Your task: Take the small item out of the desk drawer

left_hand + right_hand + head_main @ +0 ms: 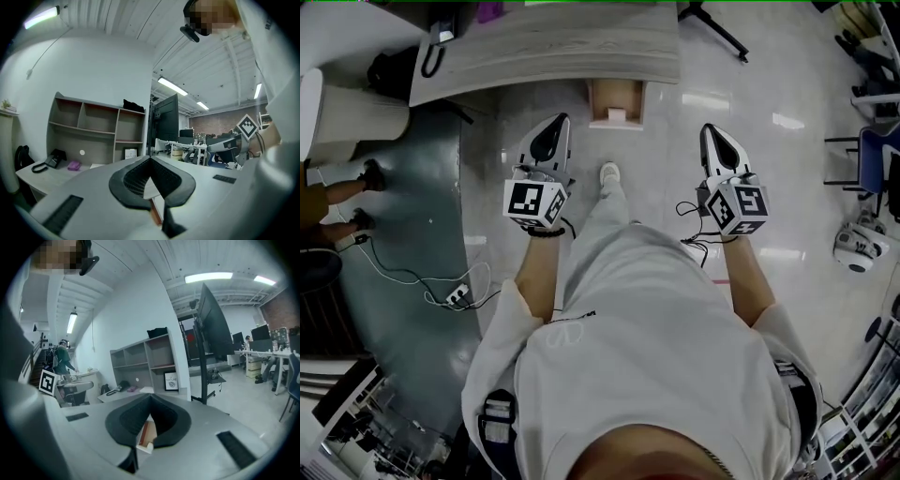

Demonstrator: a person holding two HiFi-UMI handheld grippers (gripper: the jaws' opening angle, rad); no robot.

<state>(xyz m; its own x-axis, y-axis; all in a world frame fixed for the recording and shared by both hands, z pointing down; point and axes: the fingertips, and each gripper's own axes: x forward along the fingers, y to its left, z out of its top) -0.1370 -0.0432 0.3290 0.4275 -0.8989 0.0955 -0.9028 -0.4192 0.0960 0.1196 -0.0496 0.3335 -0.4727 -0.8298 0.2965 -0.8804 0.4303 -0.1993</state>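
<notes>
Left tongs pressed together, empty | right tongs likewise | drawer stands open at the worktop front edge, well ahead of both | small item presumably inside, not discernible | judged: reach, grasp and lift-out all outstanding.

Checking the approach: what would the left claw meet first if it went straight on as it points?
Probably the desk front edge, just left of the open drawer; the left claw may instead pass under the top, since height is unclear.
</notes>
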